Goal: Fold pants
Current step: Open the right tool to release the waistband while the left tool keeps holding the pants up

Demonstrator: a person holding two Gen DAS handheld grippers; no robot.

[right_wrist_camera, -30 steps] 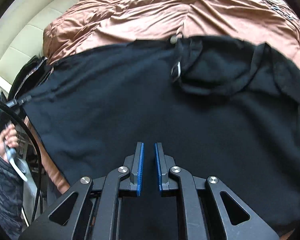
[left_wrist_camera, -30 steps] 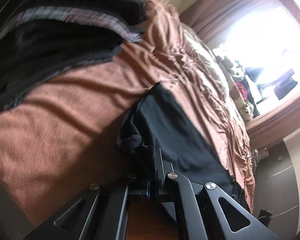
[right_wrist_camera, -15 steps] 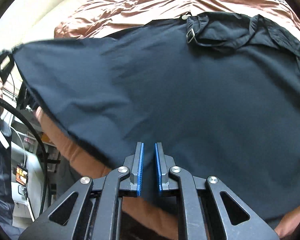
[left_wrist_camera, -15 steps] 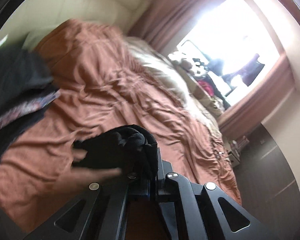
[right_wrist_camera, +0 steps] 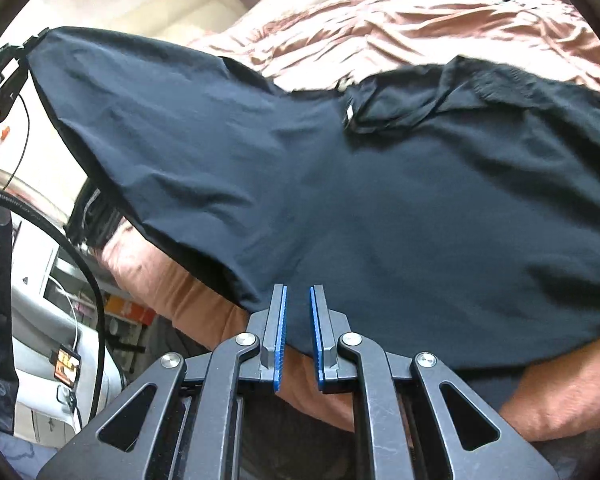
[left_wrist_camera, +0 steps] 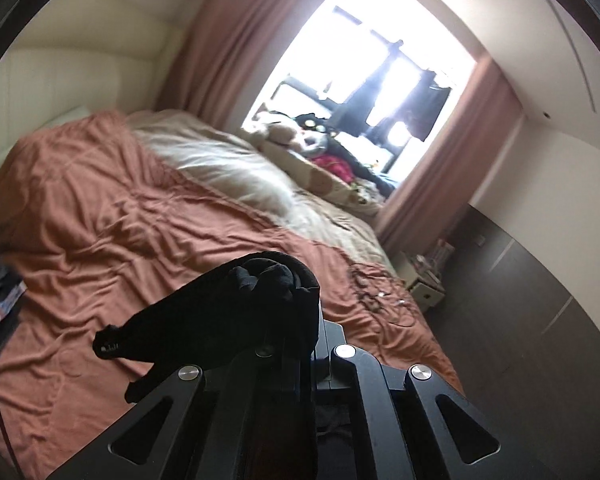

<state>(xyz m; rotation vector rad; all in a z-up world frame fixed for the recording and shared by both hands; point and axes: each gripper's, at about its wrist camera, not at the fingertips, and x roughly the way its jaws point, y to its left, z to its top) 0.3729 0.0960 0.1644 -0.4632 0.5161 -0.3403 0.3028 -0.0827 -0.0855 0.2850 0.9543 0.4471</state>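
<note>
Pants: one pair of dark navy, thin-fabric pants (right_wrist_camera: 380, 200), spread over the bed ahead of my right tongs, one corner pulled up and away toward my left tongs.
Left tongs: my left tongs (left_wrist_camera: 300, 320) are clamped tight on a bunched wad of the dark pants fabric (left_wrist_camera: 260, 300), held above the bed.
Right tongs: my right tongs (right_wrist_camera: 298, 336) stand only a narrow slit apart, blue pads bare, nothing pinched; the near hem of the pants lies just beyond the tips.
Bed: one bed with a rumpled rust-brown satin cover (left_wrist_camera: 120, 220) beneath both tongs.
Blanket: one cream blanket (left_wrist_camera: 236, 172) on the bed's far side, well beyond my left tongs.
Buckle: one small metal buckle (right_wrist_camera: 349, 112) on the pants' waist, far from my right tongs.
</note>
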